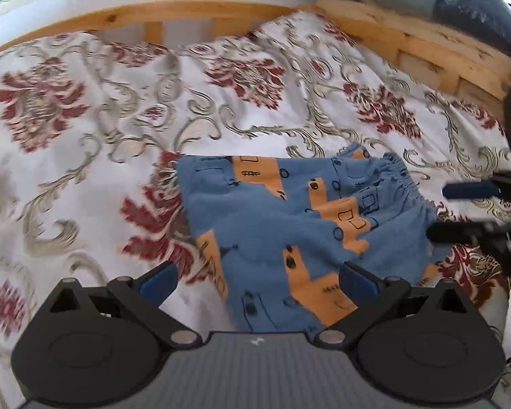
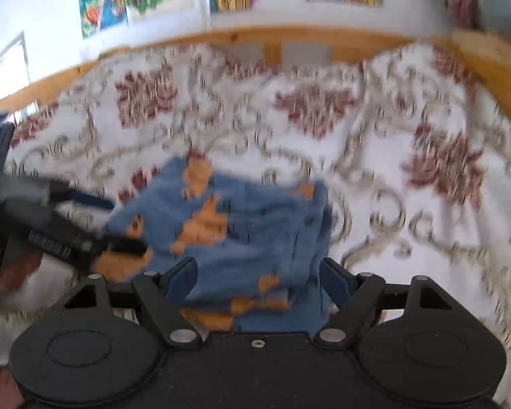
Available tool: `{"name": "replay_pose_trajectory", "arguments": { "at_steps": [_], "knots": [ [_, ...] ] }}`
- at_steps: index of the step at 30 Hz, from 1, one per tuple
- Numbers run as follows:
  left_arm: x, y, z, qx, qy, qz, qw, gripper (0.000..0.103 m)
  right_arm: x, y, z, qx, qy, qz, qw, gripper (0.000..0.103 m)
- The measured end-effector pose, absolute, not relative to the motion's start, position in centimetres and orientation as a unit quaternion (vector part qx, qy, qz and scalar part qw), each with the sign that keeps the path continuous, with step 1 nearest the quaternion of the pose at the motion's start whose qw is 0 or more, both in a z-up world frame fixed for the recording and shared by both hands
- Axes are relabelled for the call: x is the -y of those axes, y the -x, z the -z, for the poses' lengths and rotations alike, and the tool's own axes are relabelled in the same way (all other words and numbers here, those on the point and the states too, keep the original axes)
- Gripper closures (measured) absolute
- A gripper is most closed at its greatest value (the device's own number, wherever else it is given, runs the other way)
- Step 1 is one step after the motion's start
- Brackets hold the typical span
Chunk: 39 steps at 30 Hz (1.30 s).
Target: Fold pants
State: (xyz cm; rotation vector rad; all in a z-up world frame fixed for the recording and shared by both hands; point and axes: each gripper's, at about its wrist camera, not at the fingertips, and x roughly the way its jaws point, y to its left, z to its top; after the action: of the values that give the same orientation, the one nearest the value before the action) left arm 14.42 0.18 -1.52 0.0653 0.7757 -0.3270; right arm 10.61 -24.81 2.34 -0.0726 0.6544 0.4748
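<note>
1. The pants (image 1: 289, 225) lie bunched on the bed (image 1: 85, 156), long axis running from the elastic waistband (image 1: 402, 184) down toward the left gripper (image 1: 257, 281).
2. The left gripper hangs spread wide, empty, over the pants' near-left edge.
3. The right gripper (image 2: 259, 277), also spread and empty, straddles the pants' near end; it looks closest to the waistband side.

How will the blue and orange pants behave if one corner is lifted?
The pants look soft and already lie rumpled, so they would probably droop rather than hold shape. The gathered waistband would likely stretch. On the wrinkled bedspread, they may drag, not slide.
</note>
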Motion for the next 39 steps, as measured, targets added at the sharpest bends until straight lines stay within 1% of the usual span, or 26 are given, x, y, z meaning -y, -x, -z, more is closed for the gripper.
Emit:
{"name": "replay_pose_trajectory", "arguments": {
  "at_steps": [1, 2, 4, 7, 9, 11, 17, 22, 27, 32, 35, 39],
  "knots": [
    [-0.2, -14.2, 1.3, -0.378, -0.031, 0.149, 0.913, 0.000, 24.6, -10.6, -2.5, -0.308, 0.041, -0.231, 0.922, 0.020],
    [0.0, -14.0, 1.5, -0.383, -0.031, 0.137, 0.913, 0.000, 24.2, -10.6, -2.5, -0.301, 0.051, -0.230, 0.924, 0.015],
    [0.4, -13.9, 2.3, -0.408, -0.036, 0.109, 0.906, 0.000, 23.4, -11.1, -1.7, -0.307, 0.075, -0.223, 0.922, 0.012],
    [-0.1, -13.4, 3.1, -0.411, -0.002, 0.090, 0.907, 0.000, 22.9, -12.0, 0.5, -0.356, 0.102, -0.187, 0.910, 0.012],
    [-0.4, -13.1, 3.1, -0.412, 0.008, 0.087, 0.907, 0.000, 24.1, -11.9, 1.1, -0.371, 0.063, -0.182, 0.909, 0.011],
    [-0.6, -12.8, 3.2, -0.411, 0.010, 0.086, 0.907, 0.000, 24.8, -11.6, 1.0, -0.376, 0.039, -0.175, 0.909, 0.007],
    [-0.4, -12.8, 3.2, -0.427, 0.017, 0.070, 0.902, 0.000, 25.9, -10.2, 0.6, -0.380, 0.027, -0.158, 0.911, 0.005],
    [-0.3, -12.7, 3.2, -0.441, 0.039, 0.042, 0.896, 0.000, 27.2, -8.8, 1.5, -0.402, 0.002, -0.151, 0.903, 0.001],
    [-0.1, -12.4, 2.9, -0.451, 0.047, 0.031, 0.891, 0.000, 27.4, -7.9, 1.9, -0.398, 0.007, -0.150, 0.905, 0.001],
    [0.2, -11.5, 2.5, -0.463, 0.052, 0.026, 0.884, 0.000, 27.8, -7.5, 1.6, -0.393, -0.014, -0.154, 0.907, 0.001],
    [0.9, -10.6, 2.4, -0.474, 0.029, 0.022, 0.880, 0.000, 27.8, -7.2, 1.4, -0.389, -0.017, -0.158, 0.907, 0.001],
    [2.3, -8.9, 2.0, -0.479, -0.045, 0.030, 0.876, 0.000, 27.8, -7.1, 1.3, -0.387, -0.017, -0.164, 0.907, 0.001]
  ]
}}
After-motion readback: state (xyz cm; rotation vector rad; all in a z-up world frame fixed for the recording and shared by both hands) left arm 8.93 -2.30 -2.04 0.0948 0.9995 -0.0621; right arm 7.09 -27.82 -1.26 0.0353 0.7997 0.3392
